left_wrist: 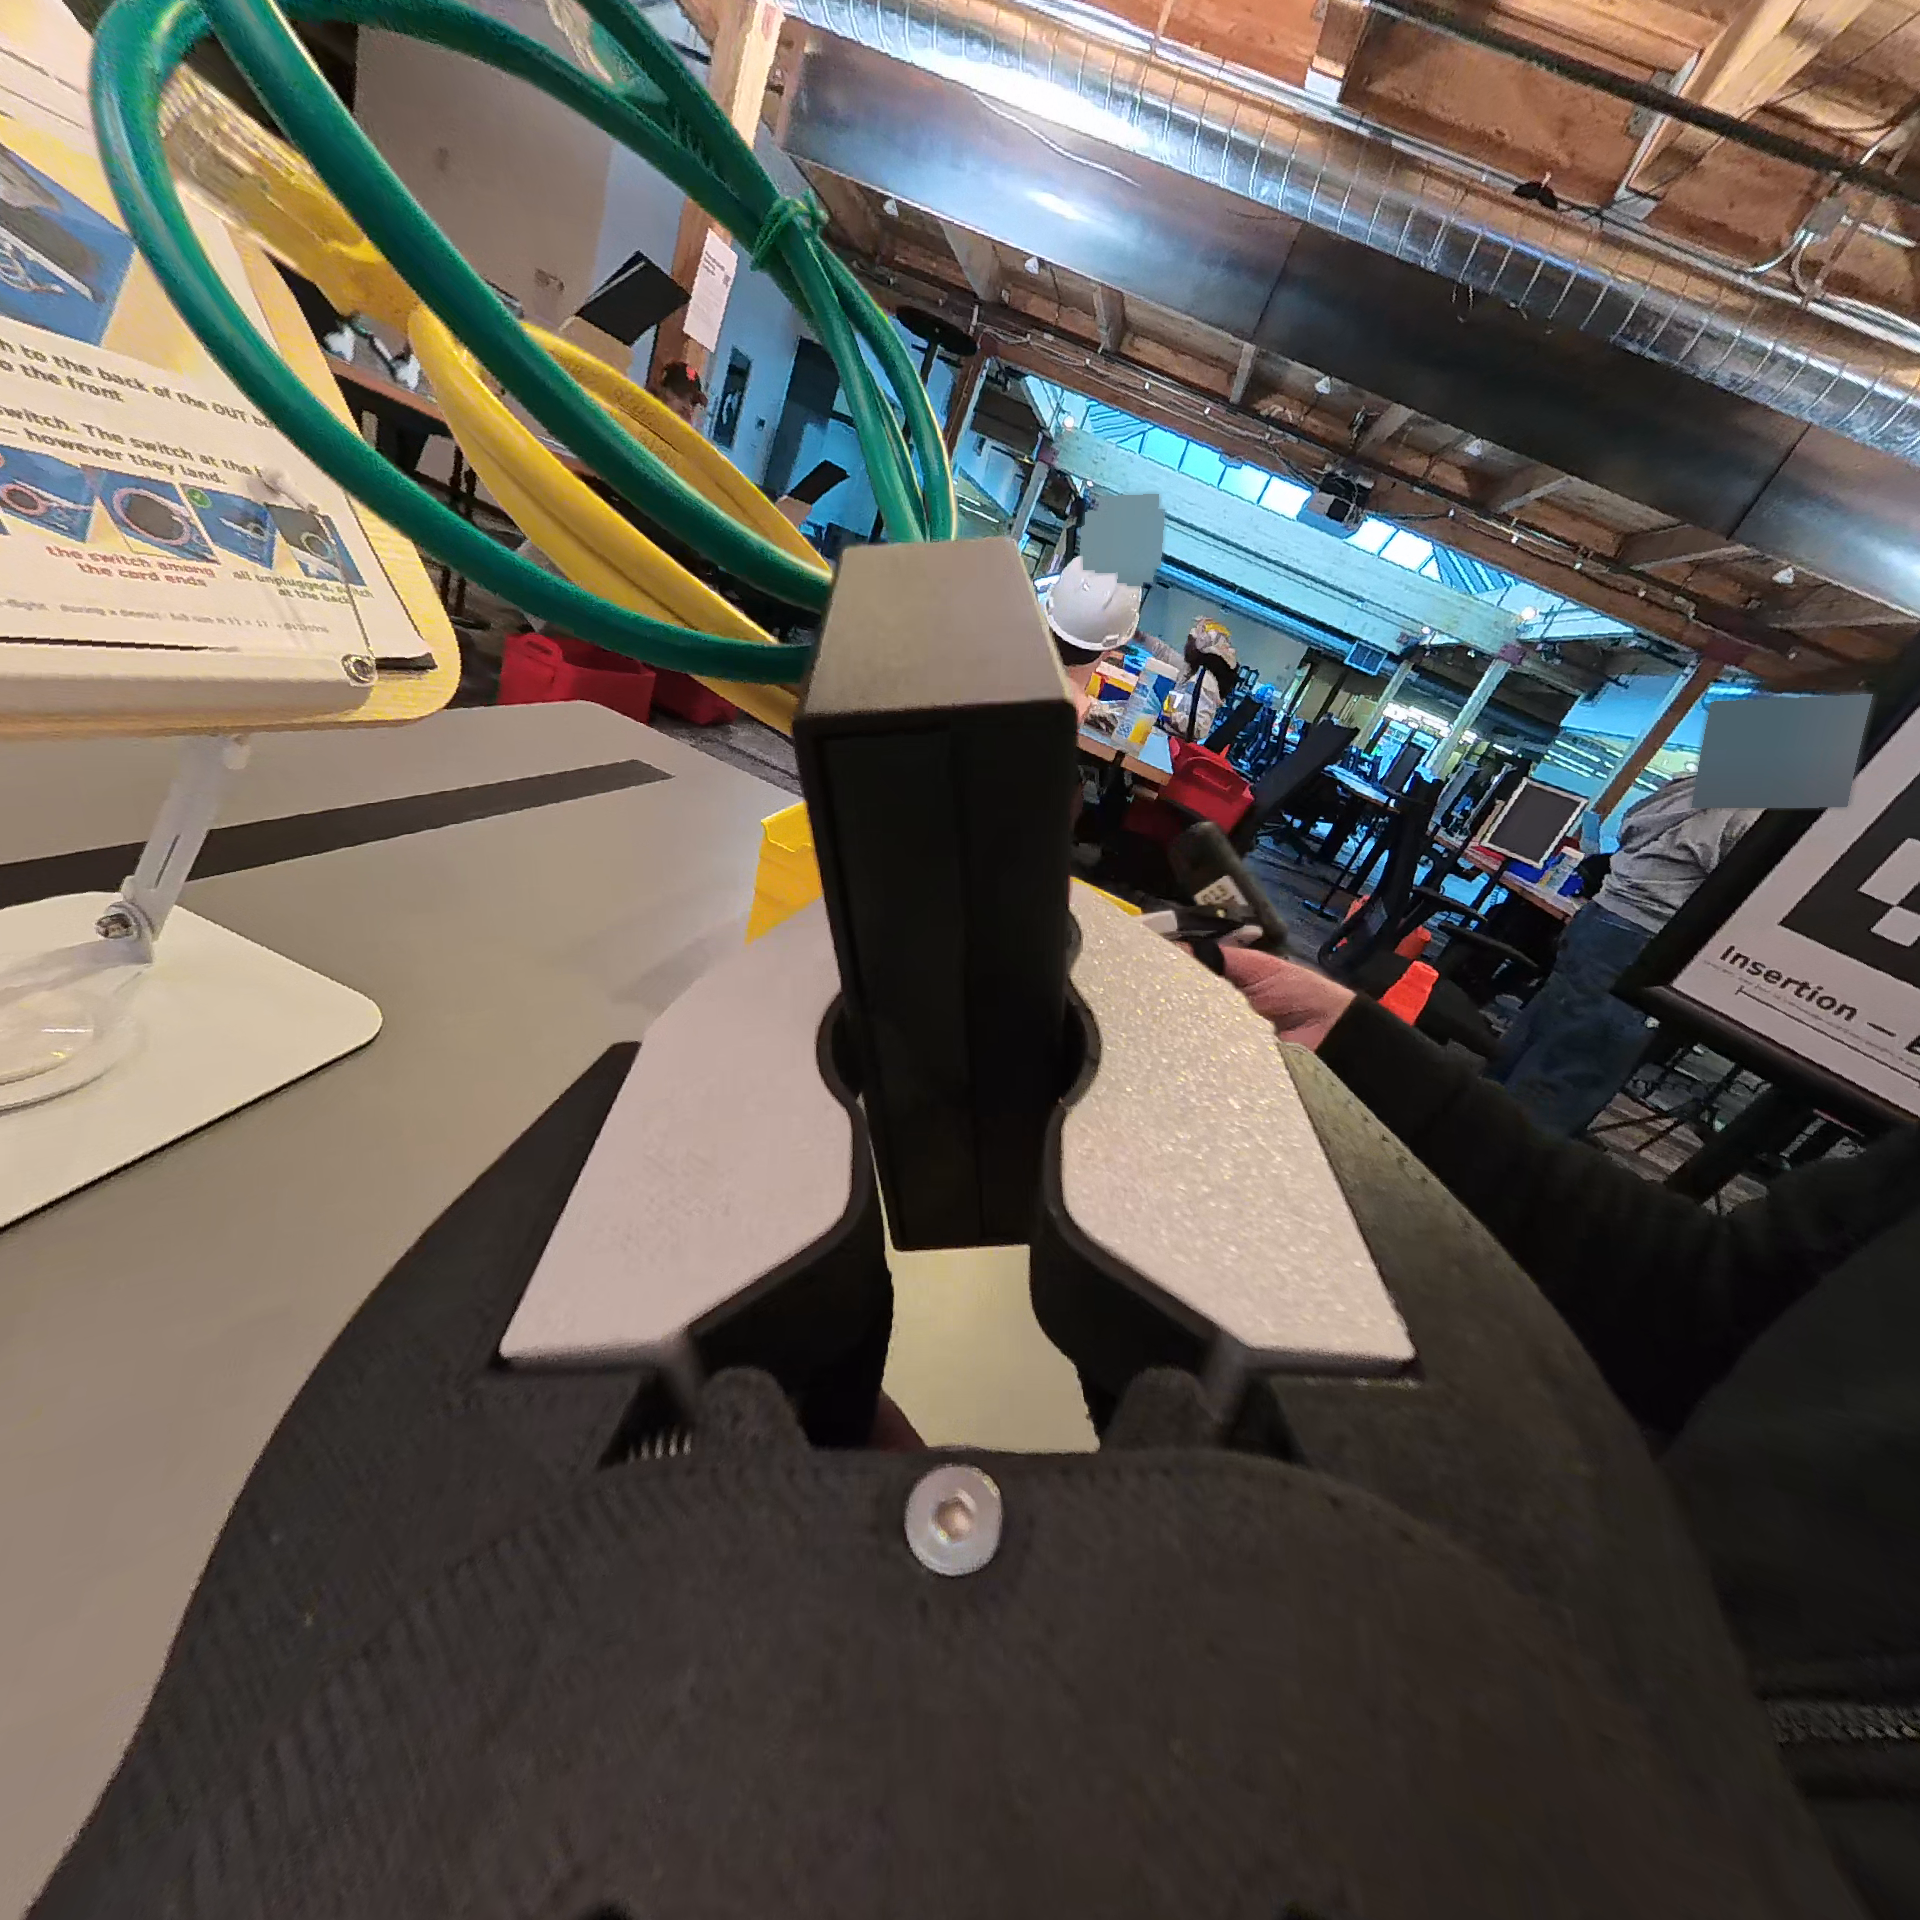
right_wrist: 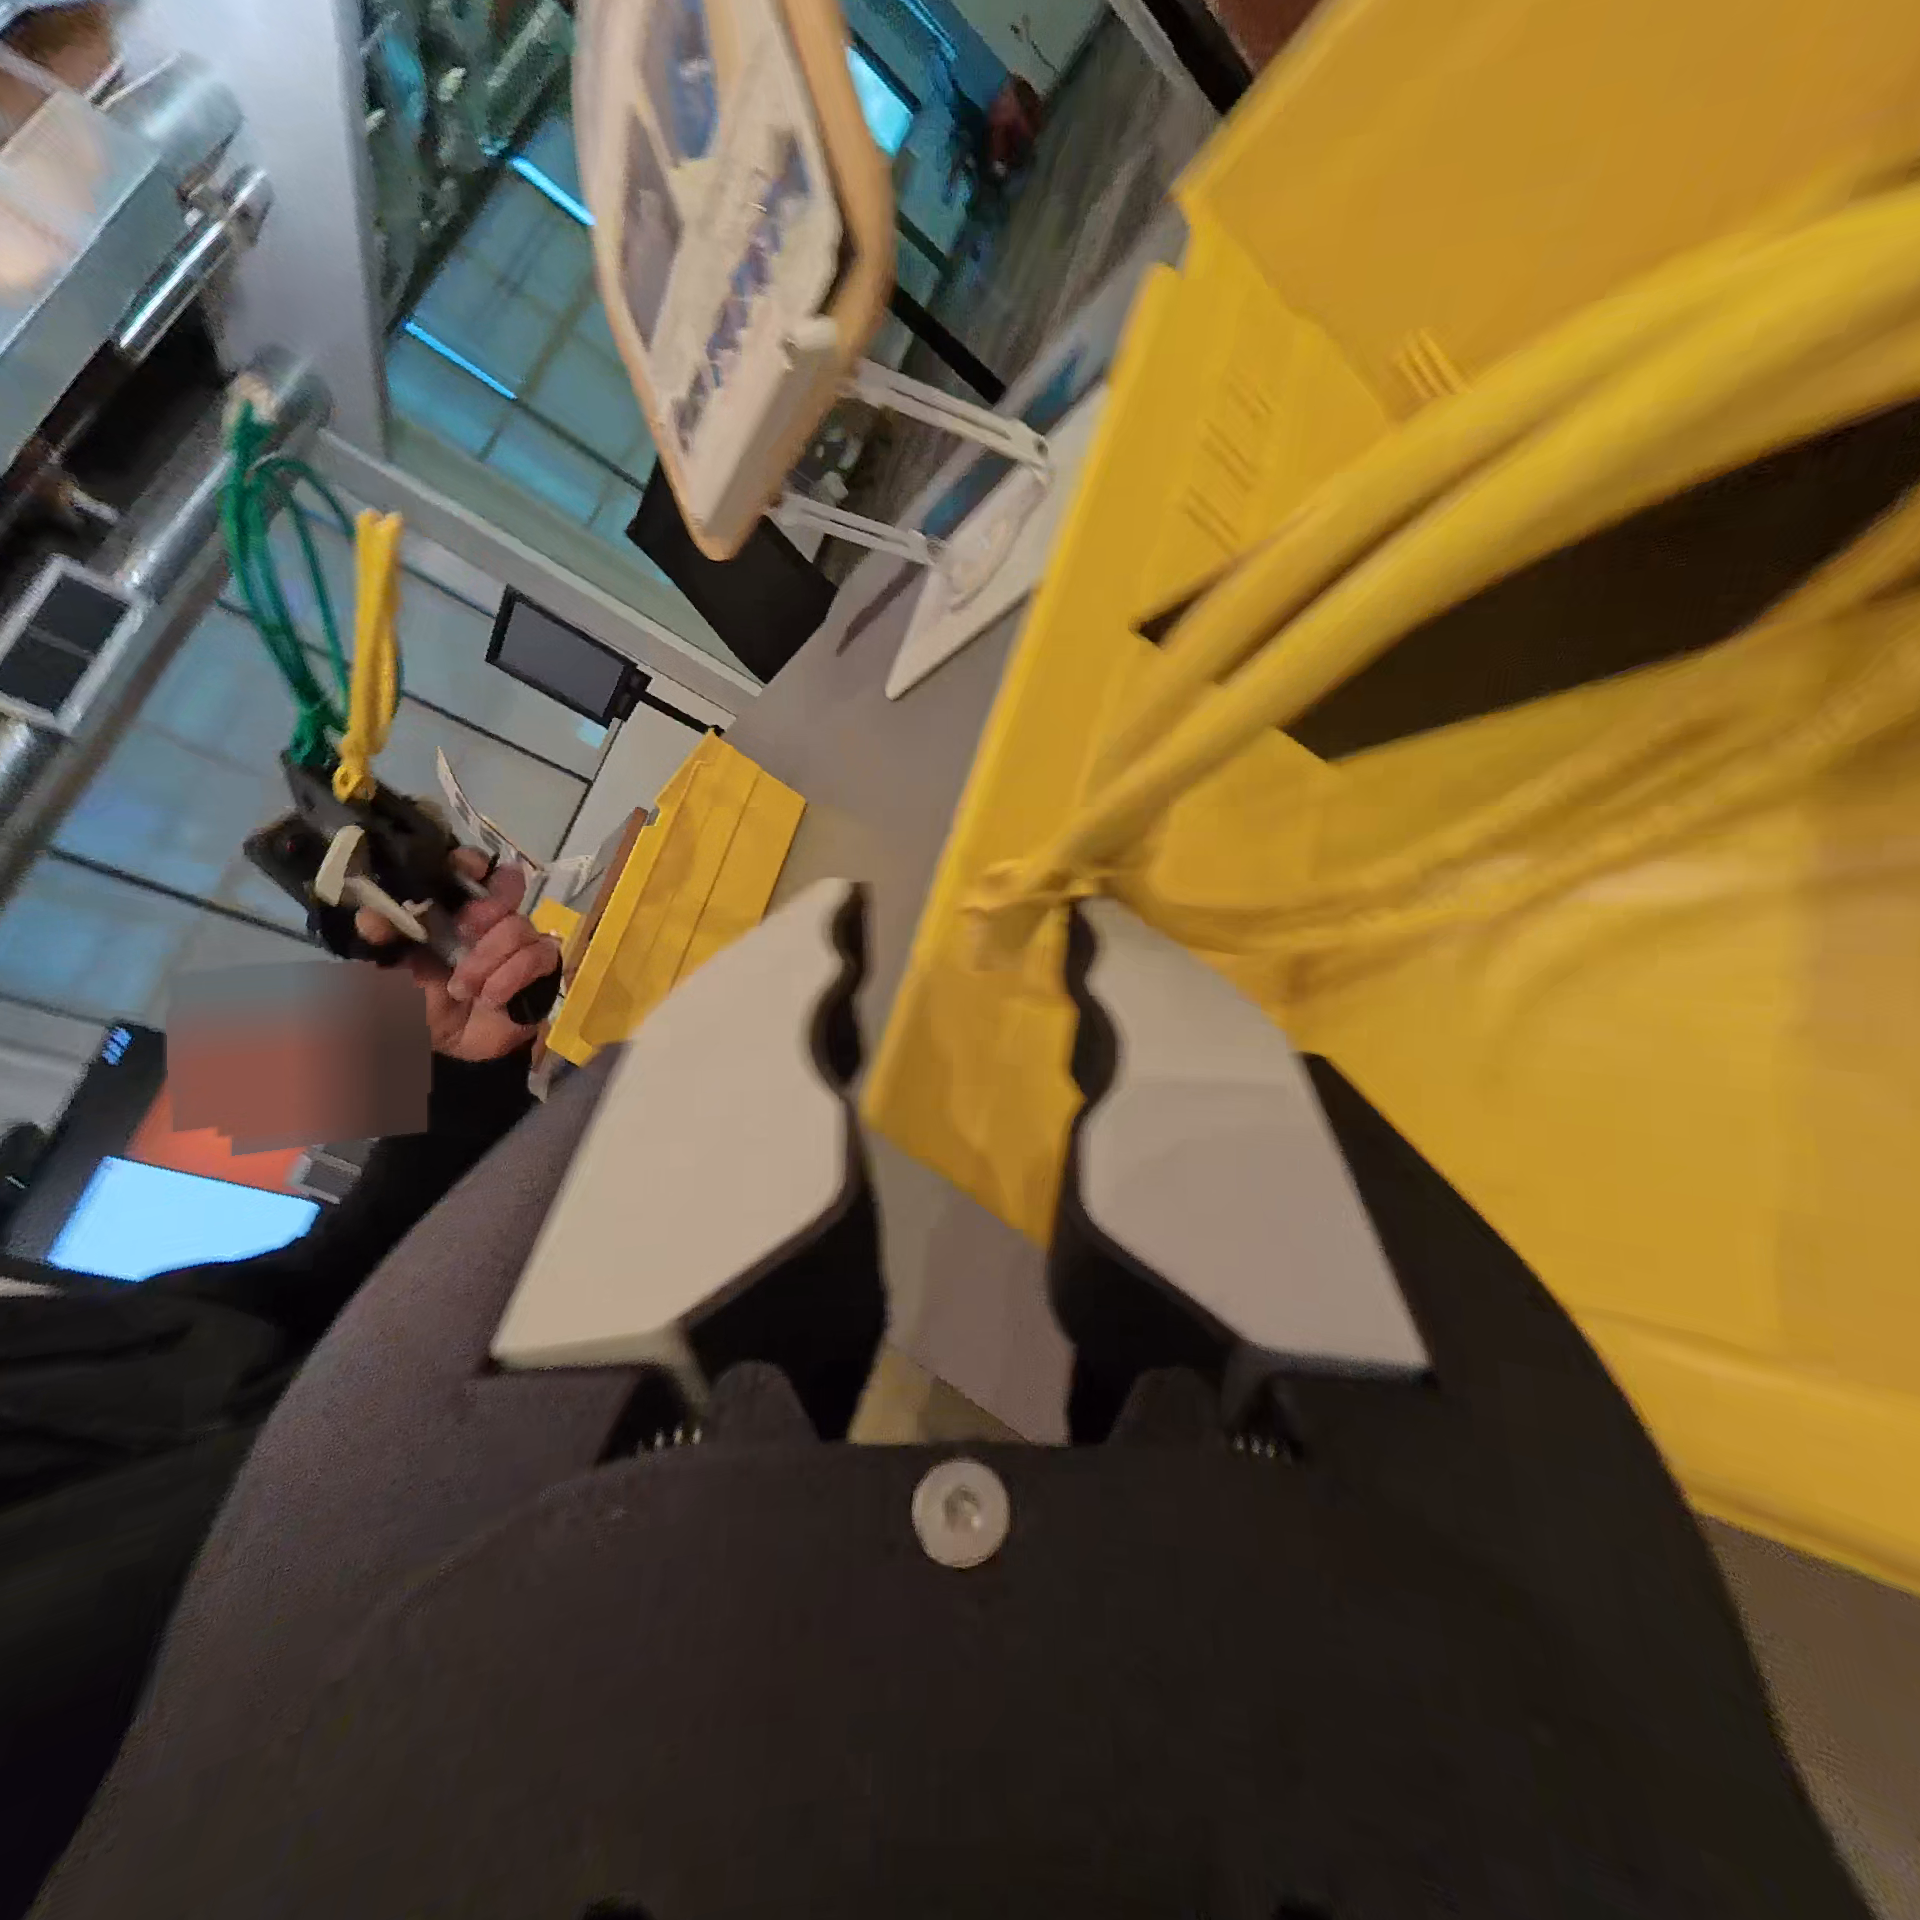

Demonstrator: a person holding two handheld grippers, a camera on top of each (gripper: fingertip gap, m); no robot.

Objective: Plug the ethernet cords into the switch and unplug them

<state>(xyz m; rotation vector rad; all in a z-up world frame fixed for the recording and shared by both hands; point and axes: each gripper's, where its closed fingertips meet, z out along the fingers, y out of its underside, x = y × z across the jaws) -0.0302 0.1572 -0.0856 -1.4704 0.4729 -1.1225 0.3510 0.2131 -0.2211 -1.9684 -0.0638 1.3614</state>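
My left gripper (left_wrist: 951,966) is shut on a black switch (left_wrist: 935,883) and holds it upright above the grey table (left_wrist: 468,883). A green cord (left_wrist: 436,343) and a yellow cord (left_wrist: 582,499) run from the switch's far end and loop up to the left; a clear plug (left_wrist: 229,156) hangs loose at the top left. My right gripper (right_wrist: 966,914) is open. The tied end of a yellow cord bundle (right_wrist: 1455,499) lies between its tips, against the right finger (right_wrist: 1195,1143), in front of a yellow bin (right_wrist: 1558,208). The left gripper (right_wrist: 353,842) with its cords shows far off on the left of the right wrist view.
An instruction board (left_wrist: 156,468) on a white stand (left_wrist: 156,1039) stands at the left of the table. A smaller yellow bin (right_wrist: 707,862) sits farther back. A sign with a black marker (left_wrist: 1818,935) stands at the right. A black sleeve (left_wrist: 1507,1143) reaches in from the right.
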